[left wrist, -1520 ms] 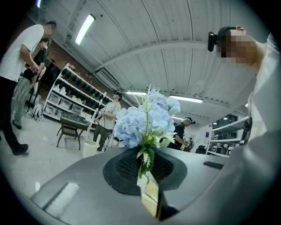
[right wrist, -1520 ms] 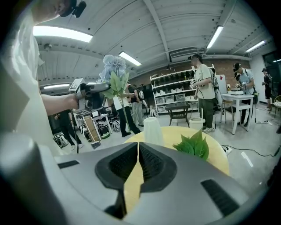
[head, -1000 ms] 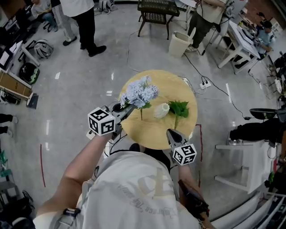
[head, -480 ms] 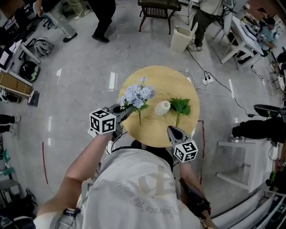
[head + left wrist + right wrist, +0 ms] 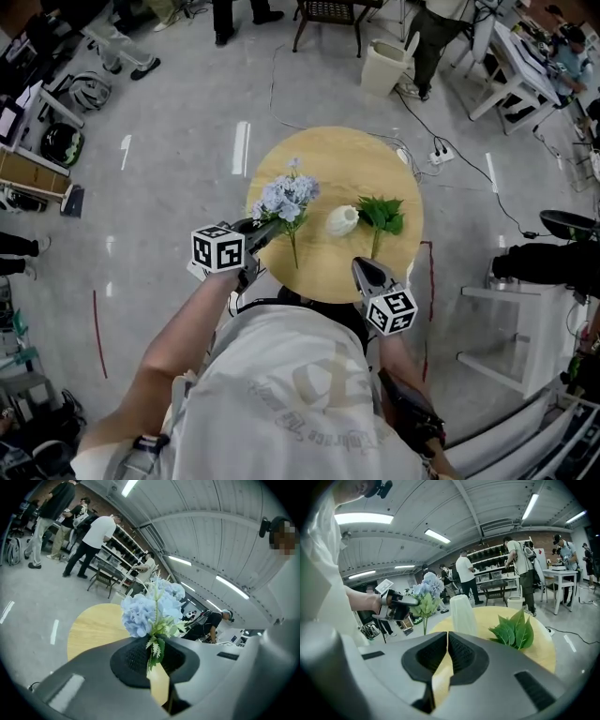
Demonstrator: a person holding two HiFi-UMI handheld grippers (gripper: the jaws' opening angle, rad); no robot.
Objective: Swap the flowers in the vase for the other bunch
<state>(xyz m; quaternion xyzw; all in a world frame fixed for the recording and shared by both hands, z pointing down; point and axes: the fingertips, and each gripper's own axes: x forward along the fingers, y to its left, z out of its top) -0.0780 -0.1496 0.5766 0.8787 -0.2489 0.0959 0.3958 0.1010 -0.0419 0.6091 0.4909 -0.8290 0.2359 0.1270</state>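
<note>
The left hand-held gripper (image 5: 270,227) grips the blue flowers (image 5: 286,195) by the stem beside the empty vase (image 5: 342,221), probably to lay them down; the right hand-held gripper (image 5: 361,267) is closed, empty.

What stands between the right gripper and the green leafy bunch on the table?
Nothing visible: the green leafy bunch lies straight ahead of the right gripper, and the tall white vase stands left of that path.

There is one round wooden table (image 5: 356,159), one white vase (image 5: 341,220) and two bunches: one blue hydrangea bunch (image 5: 286,197) and one green leaf bunch (image 5: 382,214). Two grippers show, the left gripper (image 5: 267,228) and the right gripper (image 5: 362,266), with two marker cubes (image 5: 217,249) between them. One white waste bin (image 5: 388,66) is on the floor.
</note>
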